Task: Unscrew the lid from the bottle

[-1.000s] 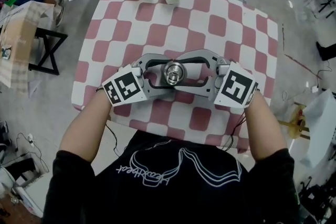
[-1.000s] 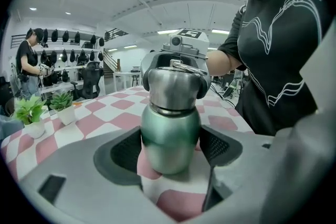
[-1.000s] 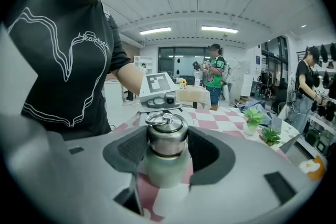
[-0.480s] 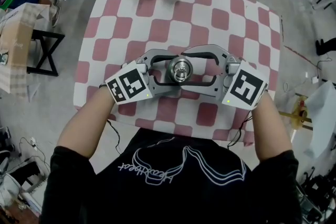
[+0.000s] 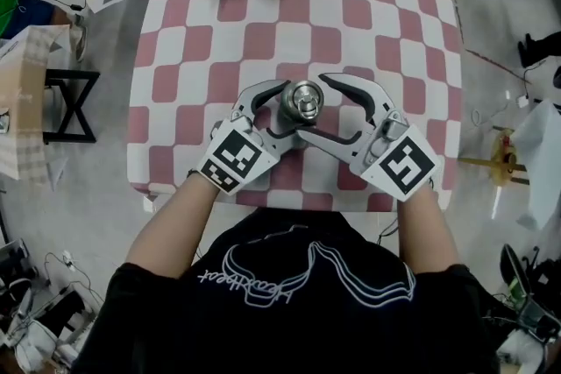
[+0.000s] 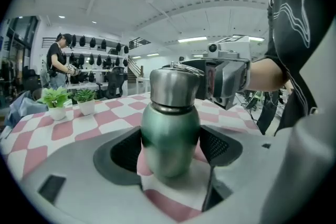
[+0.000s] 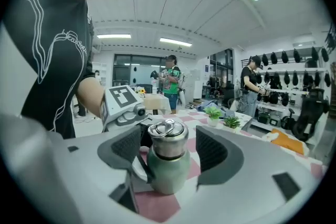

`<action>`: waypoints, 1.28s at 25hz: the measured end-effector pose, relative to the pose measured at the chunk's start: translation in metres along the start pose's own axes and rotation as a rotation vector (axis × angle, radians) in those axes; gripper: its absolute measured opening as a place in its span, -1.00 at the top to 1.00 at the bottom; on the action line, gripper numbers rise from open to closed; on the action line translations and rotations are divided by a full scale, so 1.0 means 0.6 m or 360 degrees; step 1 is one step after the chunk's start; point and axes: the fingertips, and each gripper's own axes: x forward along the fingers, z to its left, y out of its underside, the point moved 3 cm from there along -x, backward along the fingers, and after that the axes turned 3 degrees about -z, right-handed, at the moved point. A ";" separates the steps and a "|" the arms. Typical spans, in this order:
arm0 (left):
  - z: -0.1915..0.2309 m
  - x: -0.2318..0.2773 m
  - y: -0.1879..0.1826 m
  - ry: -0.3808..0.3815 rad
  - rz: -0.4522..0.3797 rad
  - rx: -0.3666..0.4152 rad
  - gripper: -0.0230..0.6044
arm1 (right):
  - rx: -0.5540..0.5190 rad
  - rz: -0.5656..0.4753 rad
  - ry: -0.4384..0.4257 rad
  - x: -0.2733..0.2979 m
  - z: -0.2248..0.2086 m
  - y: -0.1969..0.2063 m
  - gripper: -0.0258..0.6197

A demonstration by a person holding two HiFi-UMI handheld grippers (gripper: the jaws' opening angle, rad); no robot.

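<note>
Our left gripper (image 6: 170, 148) is clamped on the green bottle (image 6: 169, 122), pads pressing both sides of the body. Bottle stands upright on the checked table (image 5: 386, 39), near its front edge, approx. mid between our hands. Steel lid (image 7: 168, 139) is still seated on the neck, no gap visible, so it's not off yet. Right gripper (image 7: 168, 153): jaws have just been opening and are now wide; lid sits between them, pads clear of it. Left to do, we reckon: close on lid, turn more, lift off.

Green bottle (image 6: 170, 139) upright on checkered table (image 5: 263, 39); steel lid (image 6: 173, 86) on.
</note>
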 end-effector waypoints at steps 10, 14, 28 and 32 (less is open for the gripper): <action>-0.004 -0.002 0.005 -0.0241 -0.0007 -0.0098 -0.19 | 0.0162 -0.0094 0.0430 0.008 0.009 0.014 -0.01; -0.004 -0.002 0.003 -0.0256 -0.0020 -0.0103 -0.19 | 0.0189 -0.0092 0.0488 0.012 0.007 0.019 0.05; -0.004 -0.002 0.006 -0.0152 -0.0027 -0.0042 -0.19 | 0.0152 -0.0083 0.0405 0.019 0.007 0.020 0.17; -0.001 -0.003 0.006 -0.0046 -0.0040 -0.0015 -0.19 | 0.0143 -0.0062 0.0314 0.020 0.005 0.018 0.17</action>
